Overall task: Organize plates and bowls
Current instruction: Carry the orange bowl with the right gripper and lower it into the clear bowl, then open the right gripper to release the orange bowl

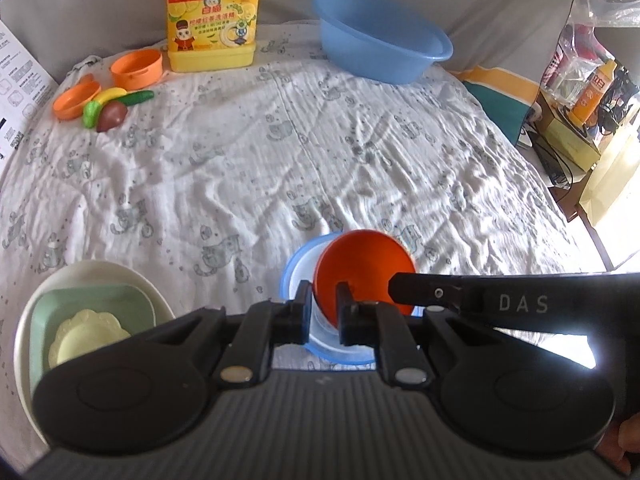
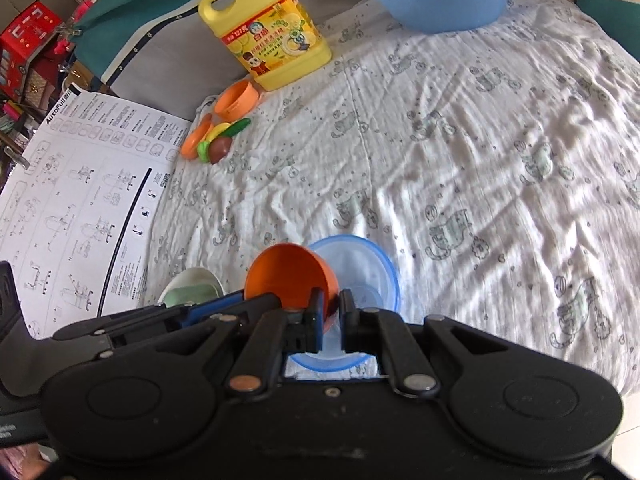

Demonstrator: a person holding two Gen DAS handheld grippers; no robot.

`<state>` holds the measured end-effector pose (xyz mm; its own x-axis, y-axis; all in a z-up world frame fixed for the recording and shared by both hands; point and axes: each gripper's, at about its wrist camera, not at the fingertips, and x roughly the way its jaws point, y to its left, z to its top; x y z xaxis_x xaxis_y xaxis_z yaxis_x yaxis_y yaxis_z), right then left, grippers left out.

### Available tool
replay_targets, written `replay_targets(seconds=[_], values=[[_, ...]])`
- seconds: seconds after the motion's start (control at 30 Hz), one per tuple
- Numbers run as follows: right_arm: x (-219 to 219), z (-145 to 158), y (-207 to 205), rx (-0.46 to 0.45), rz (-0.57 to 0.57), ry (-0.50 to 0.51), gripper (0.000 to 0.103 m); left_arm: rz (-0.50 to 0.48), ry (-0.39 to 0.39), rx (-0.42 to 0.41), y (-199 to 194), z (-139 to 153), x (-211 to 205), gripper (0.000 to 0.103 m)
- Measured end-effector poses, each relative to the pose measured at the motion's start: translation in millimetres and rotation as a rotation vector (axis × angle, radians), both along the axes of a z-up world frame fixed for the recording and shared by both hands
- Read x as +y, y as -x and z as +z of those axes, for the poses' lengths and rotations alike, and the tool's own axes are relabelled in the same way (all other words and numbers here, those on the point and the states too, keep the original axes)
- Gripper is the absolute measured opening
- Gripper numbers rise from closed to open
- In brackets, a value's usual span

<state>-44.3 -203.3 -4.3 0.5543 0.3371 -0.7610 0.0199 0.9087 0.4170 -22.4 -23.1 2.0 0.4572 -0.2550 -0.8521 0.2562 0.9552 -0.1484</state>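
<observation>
An orange bowl [image 1: 362,268] is tilted over a clear bowl with a blue rim [image 1: 292,280] on the white cloth. My left gripper [image 1: 324,312] is shut on the orange bowl's near rim. My right gripper [image 2: 331,320] is shut on the same orange bowl [image 2: 286,276] at its rim, with the blue-rimmed bowl [image 2: 360,264] just behind and below it. A white plate [image 1: 76,276] holding a green square dish [image 1: 92,304] and a pale yellow scalloped dish [image 1: 86,334] sits at the lower left; the white plate also shows in the right wrist view [image 2: 192,280].
A yellow detergent jug [image 1: 212,16], a blue basin [image 1: 380,40], an orange toy pot [image 1: 136,68] with its lid [image 1: 76,100] and toy vegetables [image 1: 110,114] stand at the far side. A printed instruction sheet [image 2: 80,200] lies at the left.
</observation>
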Motion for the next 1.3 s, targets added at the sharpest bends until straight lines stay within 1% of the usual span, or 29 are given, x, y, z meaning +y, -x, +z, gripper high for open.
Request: replay_targets(seconds=[0.33, 0.6, 1.07, 1.2, 1.23, 1.3], values=[[-3, -11, -1, 0.023, -0.008, -0.005, 0.009, -0.009, -0.015, 0.034, -4, -13, -6, 0.011], [-1, -14, -5, 0.024, -0.004, 0.013, 0.009, -0.016, -0.029, 0.044, -8, -20, -9, 0.013], [-2, -24, -15, 0.053, -0.005, 0.019, 0.011, -0.018, -0.025, 0.066, -14, -29, -11, 0.013], [-1, -24, -17, 0.058, -0.006, 0.011, 0.012, -0.014, -0.015, 0.064, -16, -29, -9, 0.016], [-2, -24, -18, 0.059, -0.010, 0.006, 0.012, -0.010, -0.011, 0.063, -16, -28, -8, 0.017], [-5, -23, -18, 0.056, -0.023, -0.003, 0.020, 0.003, 0.000, 0.056, -16, -24, -6, 0.019]])
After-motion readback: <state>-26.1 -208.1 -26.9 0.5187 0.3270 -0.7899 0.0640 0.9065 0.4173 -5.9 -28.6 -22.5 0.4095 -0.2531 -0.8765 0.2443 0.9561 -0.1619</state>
